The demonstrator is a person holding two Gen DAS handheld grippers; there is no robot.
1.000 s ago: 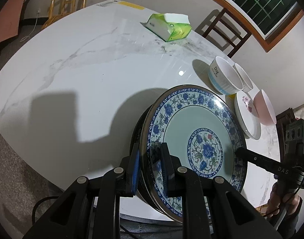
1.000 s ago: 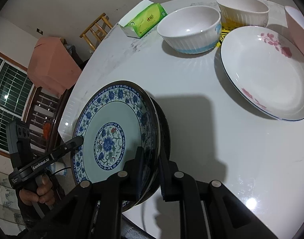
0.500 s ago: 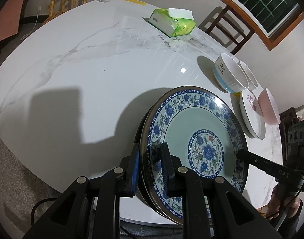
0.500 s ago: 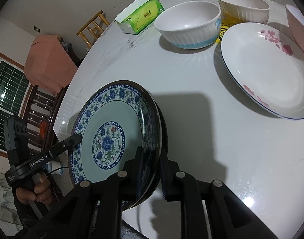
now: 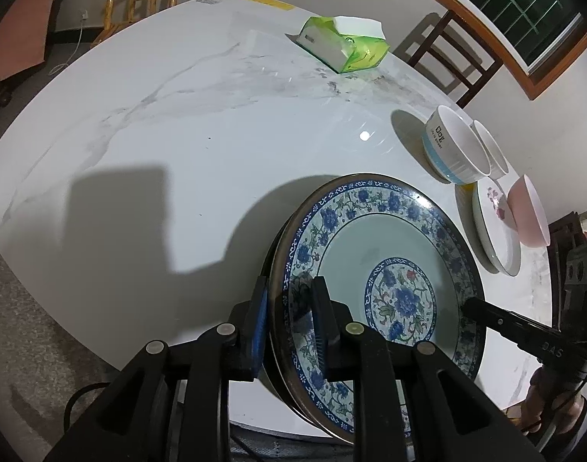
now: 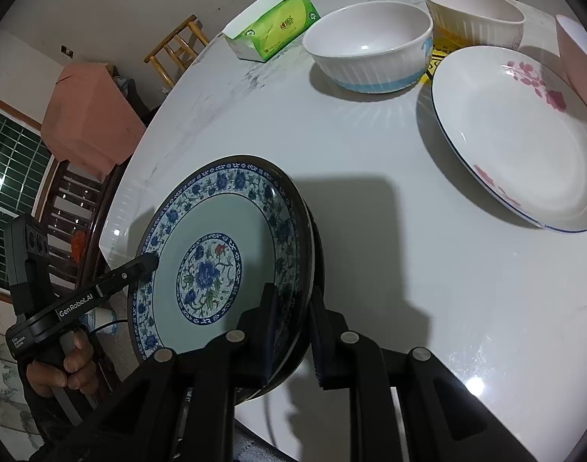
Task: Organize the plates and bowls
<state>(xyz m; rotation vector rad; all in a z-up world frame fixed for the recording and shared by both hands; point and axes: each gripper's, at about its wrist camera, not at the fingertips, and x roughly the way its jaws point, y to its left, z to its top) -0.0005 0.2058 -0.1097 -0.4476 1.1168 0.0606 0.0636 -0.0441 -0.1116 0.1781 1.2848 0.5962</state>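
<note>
The left gripper [image 5: 287, 308] and right gripper [image 6: 291, 319] each pinch the blue floral plate [image 5: 385, 269] rim between their jaws, above the table [image 5: 178, 115].

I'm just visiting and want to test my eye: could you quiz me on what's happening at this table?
1. True or false: both grippers grip the same blue-flowered plate.
2. How many bowls are on the table?
3. The green tissue pack lies: A) on the floral plate, B) beside the blue-banded bowl, C) on a chair.

Key:
1. True: the left gripper and right gripper clamp opposite rims.
2. Three.
3. B.
</note>
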